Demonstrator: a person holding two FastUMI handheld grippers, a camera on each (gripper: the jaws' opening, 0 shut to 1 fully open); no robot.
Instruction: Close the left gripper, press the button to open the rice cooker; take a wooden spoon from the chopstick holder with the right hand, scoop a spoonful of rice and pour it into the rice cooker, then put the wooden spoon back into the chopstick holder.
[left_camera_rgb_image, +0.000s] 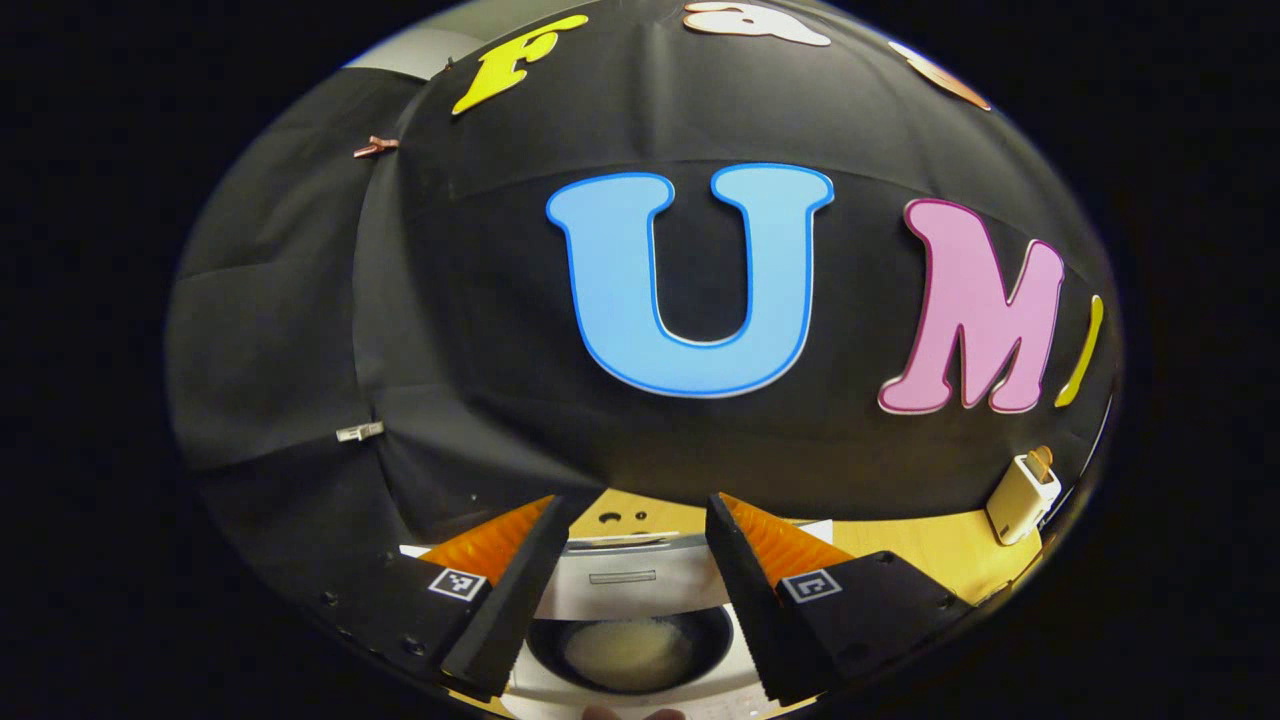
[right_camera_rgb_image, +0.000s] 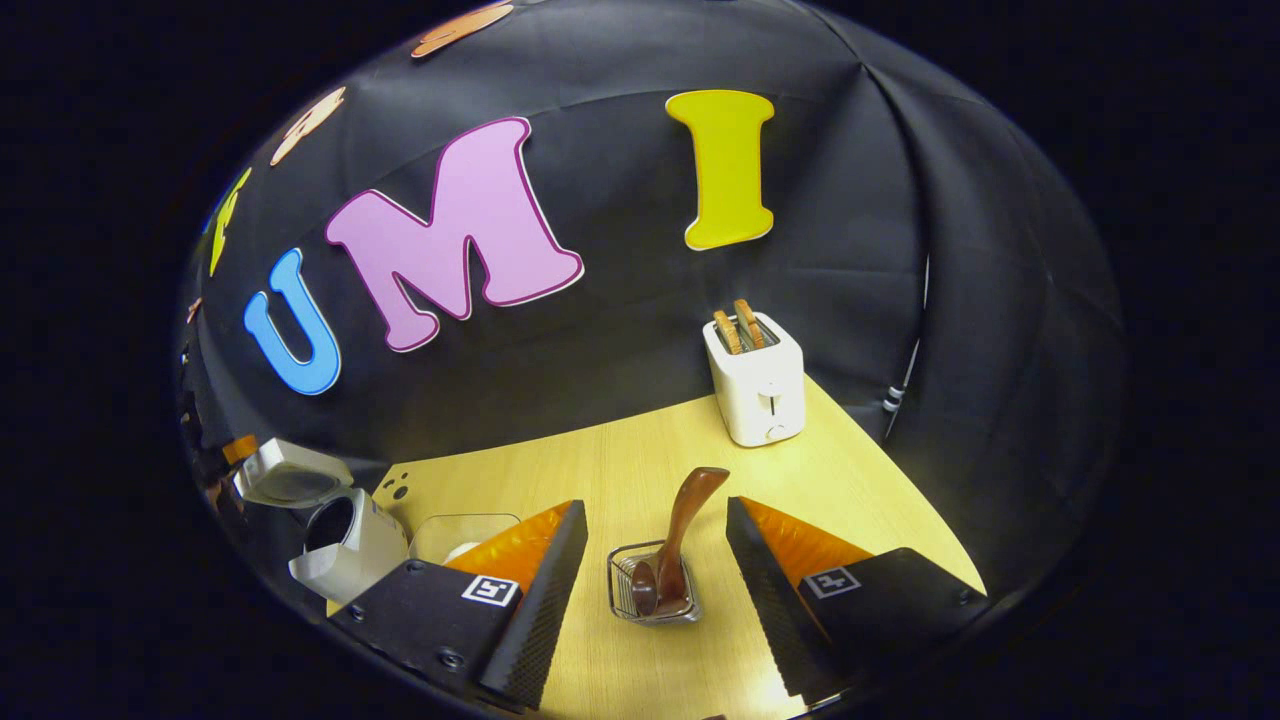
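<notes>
The dark brown wooden spoon (right_camera_rgb_image: 678, 545) stands tilted in the small wire chopstick holder (right_camera_rgb_image: 650, 585), centred before the spread, empty right gripper (right_camera_rgb_image: 655, 590); stiff and light, best pinched mid-handle above the holder's rim

- Both views were sharp at centre, with strong fisheye bending toward the edges.
- Light fell from above; the table (right_camera_rgb_image: 640, 450) shone bright with a glare patch near its lower edge.
- The toaster (right_camera_rgb_image: 757, 380) cast a soft shadow.
- The booth wall stayed dim, its folds faintly lit.
</notes>
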